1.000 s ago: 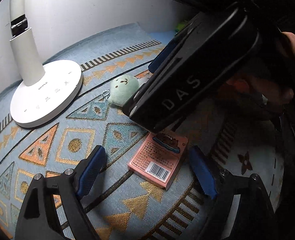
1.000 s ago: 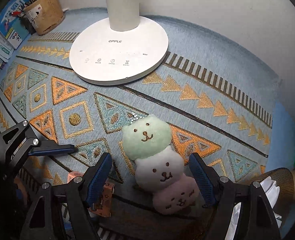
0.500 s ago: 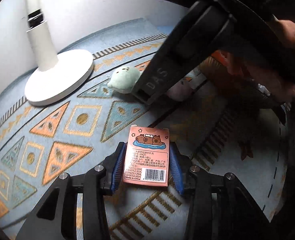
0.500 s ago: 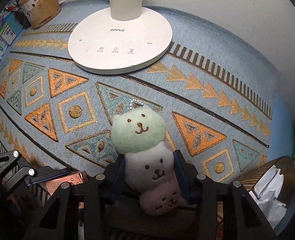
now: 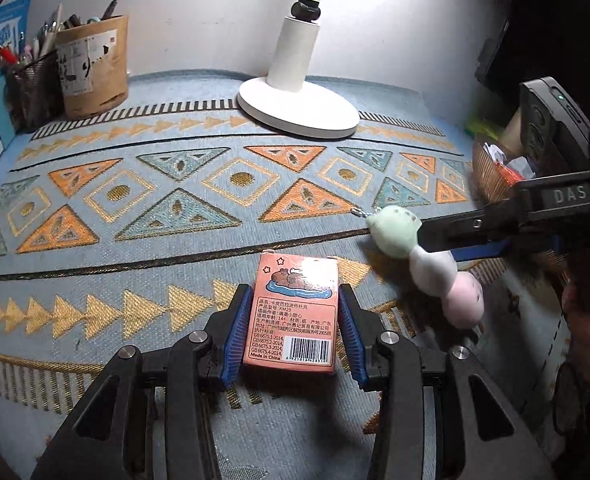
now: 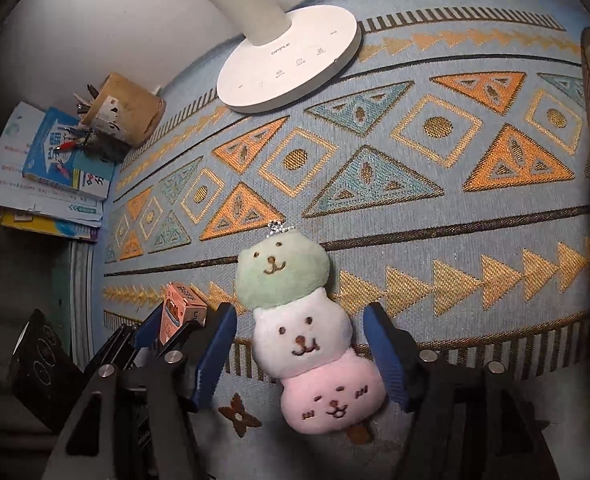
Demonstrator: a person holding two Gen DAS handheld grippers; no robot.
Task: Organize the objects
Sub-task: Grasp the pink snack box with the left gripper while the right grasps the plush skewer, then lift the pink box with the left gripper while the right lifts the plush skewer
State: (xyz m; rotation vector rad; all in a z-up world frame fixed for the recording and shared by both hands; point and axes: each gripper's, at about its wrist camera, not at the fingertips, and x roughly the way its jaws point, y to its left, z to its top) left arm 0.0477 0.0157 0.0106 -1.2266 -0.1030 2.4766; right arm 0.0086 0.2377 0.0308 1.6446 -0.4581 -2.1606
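Observation:
A pink card box (image 5: 291,320) with a barcode sits between the blue pads of my left gripper (image 5: 293,294), which is shut on its two long sides; the box is held just above the patterned mat (image 5: 175,200). In the right wrist view the same box (image 6: 179,308) shows at the lower left. A plush of three stacked bears, green, white and pink (image 6: 283,276), lies lengthwise between the jaws of my right gripper (image 6: 300,312). Those jaws are opening, with a gap on each side of the plush. From the left wrist view the plush (image 5: 431,268) sits beside the right gripper (image 5: 455,240).
A white desk lamp (image 5: 299,108) stands at the back of the mat. At the back left are a brown paper pen holder (image 5: 93,68), a mesh pen cup (image 5: 35,88) and stacked books (image 6: 55,168). A brown basket with crumpled paper (image 5: 491,168) is at the right.
The left gripper closed on the pink box and carried it sideways, rolling. The right gripper closed on the plush, moved with it, and has now spread its jaws off it.

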